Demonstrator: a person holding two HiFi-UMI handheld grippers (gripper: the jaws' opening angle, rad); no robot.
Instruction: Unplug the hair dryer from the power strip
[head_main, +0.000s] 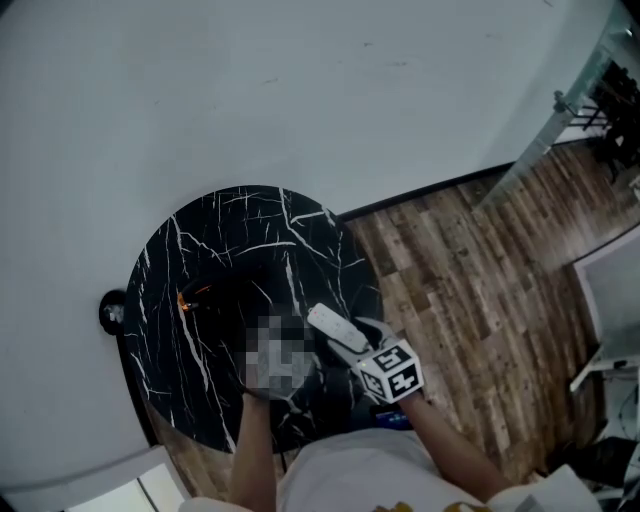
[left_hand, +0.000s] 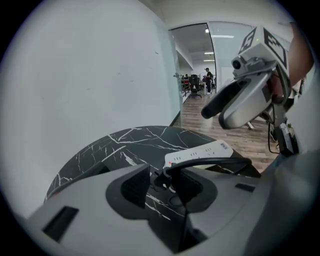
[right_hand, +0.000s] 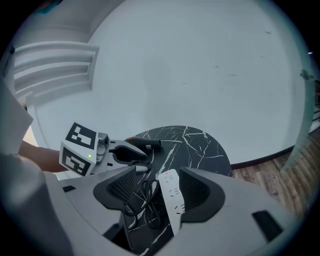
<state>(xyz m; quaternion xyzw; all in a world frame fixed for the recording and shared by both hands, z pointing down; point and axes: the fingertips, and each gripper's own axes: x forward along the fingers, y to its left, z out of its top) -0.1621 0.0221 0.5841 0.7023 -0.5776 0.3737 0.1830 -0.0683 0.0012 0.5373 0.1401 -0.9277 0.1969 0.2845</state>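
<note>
I'm in an office, I'd say: past a glass partition (left_hand: 197, 60) I see desk chairs (left_hand: 194, 86) and a person (left_hand: 208, 79) standing, with wood-plank flooring (head_main: 470, 300) and a plain white wall (head_main: 300, 90).

1 pwr strip (right_hand: 171, 192), 1 hair dryer (right_hand: 147, 144), 1 table (head_main: 250, 215), 2 grippers (left_hand: 167, 182) (right_hand: 158, 187)

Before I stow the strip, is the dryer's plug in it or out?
Out: on the power strip every visible socket shows bare; the cord lies loose beside it.
</note>
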